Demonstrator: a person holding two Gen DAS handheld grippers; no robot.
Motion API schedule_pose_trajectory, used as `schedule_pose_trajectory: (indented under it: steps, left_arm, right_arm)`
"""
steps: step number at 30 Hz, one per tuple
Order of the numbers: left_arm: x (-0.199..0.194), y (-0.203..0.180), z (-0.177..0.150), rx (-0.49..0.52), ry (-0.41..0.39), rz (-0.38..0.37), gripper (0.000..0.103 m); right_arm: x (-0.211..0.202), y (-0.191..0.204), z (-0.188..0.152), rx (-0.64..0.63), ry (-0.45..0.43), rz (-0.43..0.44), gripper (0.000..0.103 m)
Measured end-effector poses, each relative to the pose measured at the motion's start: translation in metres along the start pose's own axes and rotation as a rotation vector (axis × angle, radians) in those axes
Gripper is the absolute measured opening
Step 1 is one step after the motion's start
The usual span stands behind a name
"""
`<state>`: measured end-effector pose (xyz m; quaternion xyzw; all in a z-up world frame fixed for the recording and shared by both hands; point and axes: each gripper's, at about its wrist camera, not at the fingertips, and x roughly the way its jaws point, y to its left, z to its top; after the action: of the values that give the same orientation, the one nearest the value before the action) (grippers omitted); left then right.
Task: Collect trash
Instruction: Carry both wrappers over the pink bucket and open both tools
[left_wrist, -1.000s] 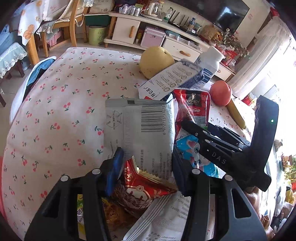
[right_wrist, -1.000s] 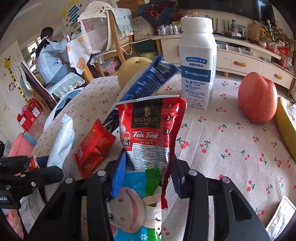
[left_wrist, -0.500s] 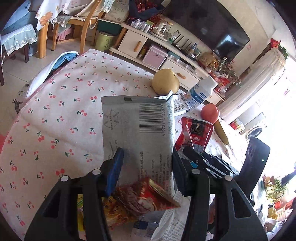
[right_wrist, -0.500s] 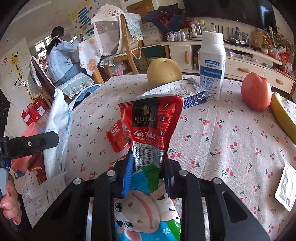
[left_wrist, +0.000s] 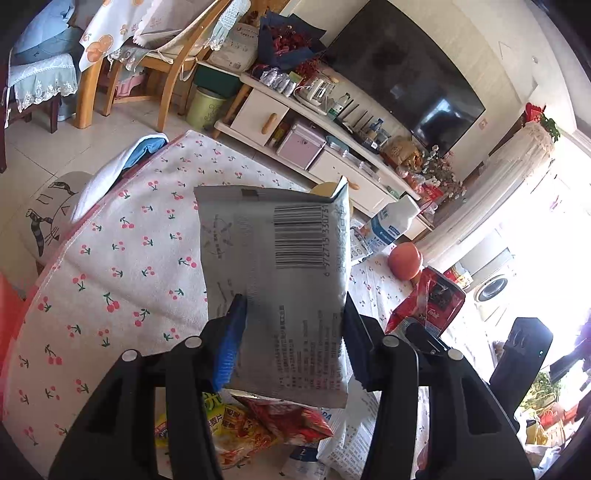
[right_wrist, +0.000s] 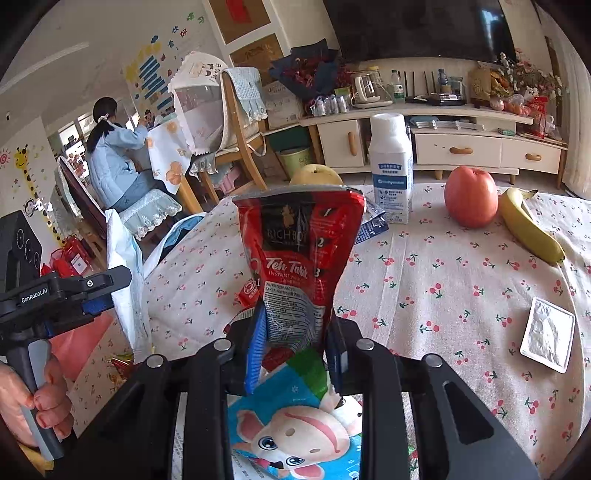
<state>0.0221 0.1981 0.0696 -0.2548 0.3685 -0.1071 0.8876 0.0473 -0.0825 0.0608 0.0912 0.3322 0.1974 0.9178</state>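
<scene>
My left gripper (left_wrist: 291, 310) is shut on a grey foil packet (left_wrist: 273, 258) with a barcode, held upright above the cherry-print tablecloth (left_wrist: 129, 258). Under it lie yellow and red snack wrappers (left_wrist: 240, 428). My right gripper (right_wrist: 295, 325) is shut on a red Teh Tarik sachet (right_wrist: 299, 240), lifted off the table. A blue cartoon wrapper (right_wrist: 295, 424) lies beneath its jaws. A small red wrapper (right_wrist: 245, 291), a blue-and-white flat sachet (right_wrist: 373, 225) and a white pouch (right_wrist: 548, 334) rest on the cloth.
A white milk bottle (right_wrist: 391, 166), an apple (right_wrist: 471, 195), a banana (right_wrist: 528, 225) and a pear (right_wrist: 316, 175) stand at the table's far side. A person (right_wrist: 110, 166) sits at the back left. Chairs and a TV cabinet lie beyond.
Both grippers rose and drew back from the table with their packets. The right jaws closed tight on the red sachet, which now hangs clear of the cloth.
</scene>
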Motion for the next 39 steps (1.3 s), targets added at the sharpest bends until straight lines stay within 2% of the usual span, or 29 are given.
schedule_pose_trajectory:
  steps: [12,18,24,28,39]
  left_arm:
    - [-0.036,0.012,0.012,-0.005,-0.054,-0.068,0.052]
    - [-0.057,0.020,0.012,0.012,-0.083,-0.066,0.052]
    - [-0.077,0.033,0.015,0.011,-0.119,-0.051,0.052]
    - [-0.091,0.046,0.016,-0.005,-0.138,-0.028,0.052]
    - [-0.145,0.091,0.030,-0.057,-0.227,0.094,0.052]
  right_arm:
    - [-0.040,0.023,0.004,0.034,-0.076,-0.021,0.029]
    - [-0.052,0.041,0.009,0.017,-0.105,-0.022,0.029]
    - [-0.050,0.067,0.012,0.013,-0.102,0.021,0.029]
    - [-0.043,0.097,0.014,-0.014,-0.081,0.072,0.029]
    - [-0.005,0.223,0.013,-0.131,-0.001,0.266,0.029]
